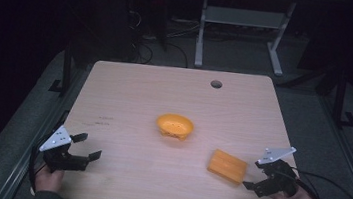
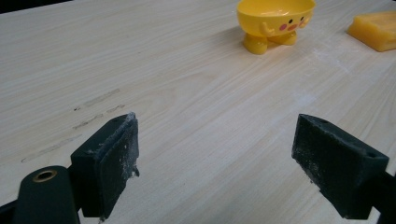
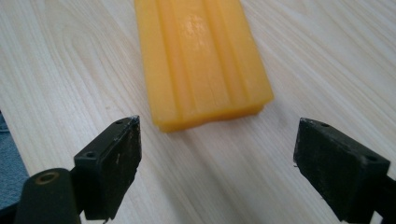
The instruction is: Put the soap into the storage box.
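Observation:
A small yellow bowl (image 1: 175, 125) with a cartoon face and little feet stands near the middle of the wooden table (image 1: 130, 89); the left gripper view shows the bowl (image 2: 275, 21) at the far upper right. An orange ridged block (image 1: 227, 166) lies flat at the front right. My left gripper (image 1: 87, 147) is open at the front left corner, with only bare wood between its jaws (image 2: 215, 158). My right gripper (image 1: 255, 175) is open just right of the block. In the right gripper view the block's near end (image 3: 205, 60) lies just beyond the open jaws (image 3: 217, 163).
A round cable hole (image 1: 216, 84) sits near the table's far edge. Beyond it, on the dark floor, stand white desk legs (image 1: 201, 32) and loose cables. Black posts (image 1: 66, 67) flank the table. Faint scuff marks (image 2: 93, 100) line the wood ahead of the left gripper.

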A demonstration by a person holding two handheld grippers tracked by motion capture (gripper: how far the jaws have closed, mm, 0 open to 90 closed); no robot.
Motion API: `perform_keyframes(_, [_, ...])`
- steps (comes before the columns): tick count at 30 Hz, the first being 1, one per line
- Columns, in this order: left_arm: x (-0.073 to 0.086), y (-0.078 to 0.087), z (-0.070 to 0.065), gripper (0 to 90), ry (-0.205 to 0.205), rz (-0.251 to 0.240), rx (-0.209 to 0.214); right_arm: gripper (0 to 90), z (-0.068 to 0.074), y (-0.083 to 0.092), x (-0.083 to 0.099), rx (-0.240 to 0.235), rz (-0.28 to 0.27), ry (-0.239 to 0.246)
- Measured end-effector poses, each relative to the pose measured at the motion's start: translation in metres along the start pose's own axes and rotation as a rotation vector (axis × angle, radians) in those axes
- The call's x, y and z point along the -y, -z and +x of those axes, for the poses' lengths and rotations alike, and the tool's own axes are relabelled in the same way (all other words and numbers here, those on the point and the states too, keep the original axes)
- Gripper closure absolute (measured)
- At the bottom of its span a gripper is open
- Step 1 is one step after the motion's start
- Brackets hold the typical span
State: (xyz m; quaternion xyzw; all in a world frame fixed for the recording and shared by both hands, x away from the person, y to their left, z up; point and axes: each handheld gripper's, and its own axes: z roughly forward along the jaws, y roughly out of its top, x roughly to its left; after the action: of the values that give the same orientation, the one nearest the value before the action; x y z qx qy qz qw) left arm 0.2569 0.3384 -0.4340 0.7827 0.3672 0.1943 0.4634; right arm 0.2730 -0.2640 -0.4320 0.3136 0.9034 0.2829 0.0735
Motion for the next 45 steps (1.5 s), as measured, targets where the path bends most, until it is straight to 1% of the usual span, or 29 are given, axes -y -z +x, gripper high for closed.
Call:
perform_keyframes(1, [0.0,0.0,0.0,14.3,-0.001,0.0,-0.001,14.6,0.001,-0.001,-0.005,0.0,0.007,0.006])
perform_keyframes(2, [0.0,0.0,0.0,14.3,-0.001,0.0,-0.001,14.6,0.001,-0.001,-0.005,0.0,0.007,0.006])
perform_keyframes(3, [0.0,0.0,0.0,14.3,-0.004,-0.002,0.0,14.6,0.001,-0.002,-0.009,-0.007,0.013,0.011])
perform_keyframes(4, [0.0,0.0,0.0,14.3,-0.004,-0.002,0.0,14.6,0.001,-0.002,-0.009,-0.007,0.013,0.011])
perform_keyframes(5, [0.0,0.0,0.001,14.3,-0.005,-0.003,-0.001,14.6,0.001,-0.003,-0.014,-0.007,0.018,0.026])
perform_keyframes(6, [0.0,0.0,0.001,14.3,-0.005,-0.003,-0.001,14.6,0.001,-0.003,-0.014,-0.007,0.018,0.026])
perform_keyframes(7, [0.0,0.0,0.0,14.3,0.008,-0.01,0.0,14.5,0.002,-0.005,-0.02,-0.016,0.027,0.037])
perform_keyframes(8, [0.0,0.0,0.0,14.3,0.008,-0.01,0.0,14.5,0.002,-0.005,-0.02,-0.016,0.027,0.037])
perform_keyframes(10, [0.0,0.001,0.001,14.3,0.007,-0.01,0.001,14.5,0.003,-0.007,-0.025,-0.017,0.04,0.052])
perform_keyframes(11, [0.0,0.001,0.001,14.3,0.005,-0.009,0.002,14.5,0.003,-0.009,-0.031,-0.024,0.046,0.07])
perform_keyframes(12, [0.0,0.001,0.001,14.3,0.005,-0.009,0.002,14.5,0.003,-0.009,-0.031,-0.024,0.046,0.07])
perform_keyframes(13, [0.0,0.0,0.001,14.2,0.001,-0.007,0.003,14.5,0.005,-0.012,-0.036,-0.027,0.059,0.081])
perform_keyframes(15, [0.0,0.0,0.001,14.2,0.0,-0.006,0.004,14.5,0.005,-0.016,-0.041,-0.036,0.068,0.098])
perform_keyframes(17, [0.0,0.0,0.001,14.3,0.0,-0.006,0.003,14.5,0.005,-0.019,-0.044,-0.037,0.076,0.103])
perform_keyframes(18, [0.0,0.0,0.001,14.3,0.0,-0.006,0.003,14.5,0.005,-0.022,-0.046,-0.036,0.08,0.12])
perform_keyframes(19, [0.0,0.0,0.0,14.3,0.003,-0.008,0.004,14.5,0.005,-0.024,-0.048,-0.035,0.084,0.126])
perform_keyframes(20, [0.0,0.0,0.001,14.3,0.0,-0.005,0.004,14.5,0.005,-0.03,-0.053,-0.031,0.099,0.139])
perform_keyframes(22, [0.0,0.0,0.001,14.3,0.0,-0.005,0.004,14.5,0.005,-0.032,-0.054,-0.035,0.103,0.144])
perform_keyframes(23, [0.0,0.0,0.001,14.3,0.0,-0.005,0.004,14.5,0.007,-0.036,-0.056,-0.042,0.127,0.155])
perform_keyframes(24, [0.0,0.0,0.001,14.3,0.0,-0.005,0.004,14.5,0.007,-0.036,-0.056,-0.042,0.127,0.155])
perform_keyframes(25, [0.0,0.0,0.001,14.3,0.0,-0.005,0.006,14.5,0.007,-0.04,-0.058,-0.041,0.141,0.163])
perform_keyframes(26, [0.0,0.0,0.001,14.3,0.0,-0.005,0.006,14.5,0.007,-0.04,-0.058,-0.041,0.141,0.163])
perform_keyframes(27, [-0.001,0.0,0.001,14.3,0.0,-0.006,0.007,14.5,0.007,-0.044,-0.06,-0.04,0.152,0.173])
perform_keyframes(30, [-0.001,0.0,0.0,14.3,0.0,-0.005,0.006,14.5,0.007,-0.046,-0.061,-0.04,0.163,0.176])
perform_keyframes(33, [-0.001,0.0,0.0,14.3,-0.002,-0.002,0.005,14.5,0.007,-0.053,-0.064,-0.043,0.192,0.193])
perform_keyframes(40, [-0.001,0.0,0.0,14.3,-0.006,-0.006,0.006,15.3,0.01,-0.065,-0.071,-0.051,0.225,0.22])
perform_keyframes(42, [-0.001,0.0,0.0,14.3,-0.004,-0.006,0.006,16.0,0.01,-0.066,-0.072,-0.051,0.231,0.218])
perform_keyframes(43, [-0.001,0.001,0.0,14.3,-0.003,-0.008,0.006,16.5,0.01,-0.067,-0.072,-0.051,0.236,0.225])
perform_keyframes(45, [-0.001,0.001,0.0,14.3,0.001,-0.008,0.007,18.2,0.011,-0.068,-0.073,-0.043,0.24,0.234])
